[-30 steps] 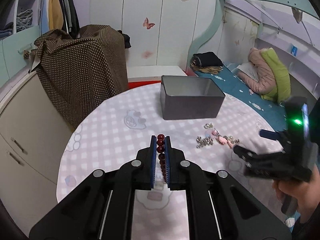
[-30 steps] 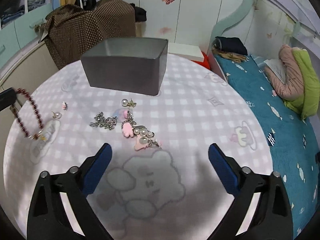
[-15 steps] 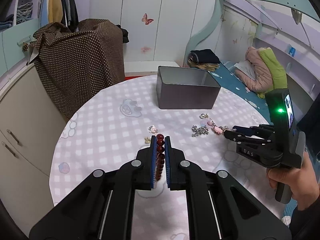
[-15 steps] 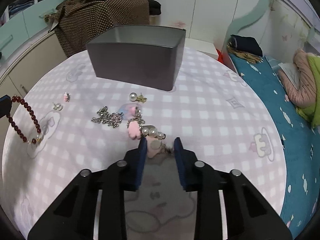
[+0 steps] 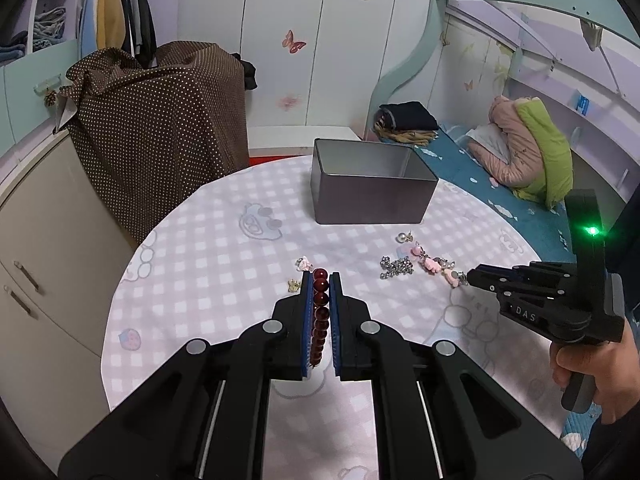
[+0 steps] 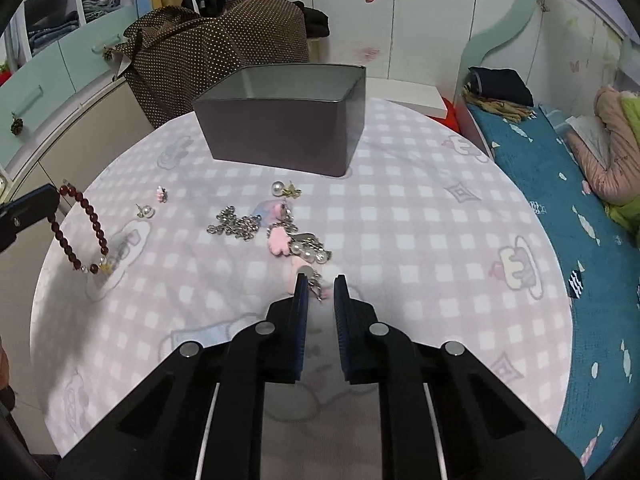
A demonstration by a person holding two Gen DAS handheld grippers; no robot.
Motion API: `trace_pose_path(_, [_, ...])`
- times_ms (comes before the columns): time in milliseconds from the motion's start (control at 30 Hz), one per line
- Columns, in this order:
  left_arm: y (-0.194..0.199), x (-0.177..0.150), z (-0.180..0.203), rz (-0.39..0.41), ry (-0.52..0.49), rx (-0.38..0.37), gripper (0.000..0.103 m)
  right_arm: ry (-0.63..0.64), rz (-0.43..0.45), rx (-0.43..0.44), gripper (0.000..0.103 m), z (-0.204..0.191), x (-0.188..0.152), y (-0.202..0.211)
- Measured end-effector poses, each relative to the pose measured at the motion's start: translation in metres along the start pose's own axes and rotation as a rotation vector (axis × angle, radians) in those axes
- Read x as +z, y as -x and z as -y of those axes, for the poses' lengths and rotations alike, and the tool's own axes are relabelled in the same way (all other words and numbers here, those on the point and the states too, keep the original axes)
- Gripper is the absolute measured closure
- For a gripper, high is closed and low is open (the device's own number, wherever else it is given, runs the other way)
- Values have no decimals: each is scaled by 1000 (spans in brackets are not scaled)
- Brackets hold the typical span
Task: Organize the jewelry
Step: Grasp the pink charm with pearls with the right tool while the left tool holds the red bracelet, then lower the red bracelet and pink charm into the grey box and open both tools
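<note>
A dark red bead bracelet [image 5: 320, 312] is pinched between the pads of my left gripper [image 5: 320, 276], which is shut; in the right wrist view the bracelet [image 6: 94, 224] hangs from that gripper above the table's left side. My right gripper [image 6: 320, 280] is closing, its tips at the near end of a pink charm with pearls [image 6: 280, 240], and the charm's chain lies between them. From the left wrist view the right gripper [image 5: 470, 278] touches that charm [image 5: 430, 264]. A silver chain [image 6: 236, 224] lies just left of it. An open grey tin box [image 6: 280, 136] stands behind.
Pearl earrings [image 6: 276, 188] [image 6: 148, 211] and a small pink stud [image 6: 161, 195] lie loose on the round checked table [image 5: 200, 260]. A brown dotted cloth [image 5: 160, 120] covers something behind the table on the left. A blue bed [image 6: 560, 200] runs along the right.
My right gripper went from wide open to nearly closed and came forward onto the near end of the pink charm. The left gripper kept its grip on the bracelet.
</note>
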State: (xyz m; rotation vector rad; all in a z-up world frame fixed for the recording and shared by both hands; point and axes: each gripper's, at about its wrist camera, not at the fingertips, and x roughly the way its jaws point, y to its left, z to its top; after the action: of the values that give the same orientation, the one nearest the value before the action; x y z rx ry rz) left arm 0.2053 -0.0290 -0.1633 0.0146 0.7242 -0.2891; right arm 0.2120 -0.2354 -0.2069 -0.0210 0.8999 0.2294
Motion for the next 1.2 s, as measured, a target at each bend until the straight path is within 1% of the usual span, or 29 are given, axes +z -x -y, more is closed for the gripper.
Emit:
trace_pose_path(100, [1, 0, 2, 1, -1, -6, 95, -3, -17, 15, 91, 1, -1, -4])
trace_pose_path(167, [-1, 0, 5, -4, -9, -10, 95, 13, -11, 7, 89, -2, 0, -7])
trace_pose_path(233, [-1, -1, 7, -7, -15, -14, 95, 20, -22, 15, 80, -2, 2, -12])
trace_pose_path(333, [-1, -2, 9, -10, -19, -15, 95, 35, -26, 27, 72, -6, 5, -19])
trace_pose_path(400, [-2, -2, 9, -11, -19, -15, 95, 49, -28, 25, 72, -9, 5, -20])
trace_pose_path(467, [-2, -2, 9, -12, -19, -15, 95, 85, -32, -14, 82, -15, 5, -21])
trace_pose_path(500, [-2, -2, 9, -12, -19, -16, 95, 90, -32, -15, 88, -15, 4, -20])
trace_pose_path(767, [0, -2, 10, -8, -22, -20, 95, 75, -32, 24, 88, -13, -2, -10])
trace_pose_path(933, [1, 5, 9, 4, -20, -21, 95, 52, 18, 61, 88, -11, 5, 16])
trace_pose_path(1067, [4, 25, 12, 37, -31, -27, 95, 43, 75, 80, 88, -11, 26, 39])
trace_pose_path(1200, [-2, 61, 14, 59, -31, -50, 95, 47, 127, 85, 88, -16, 56, 53])
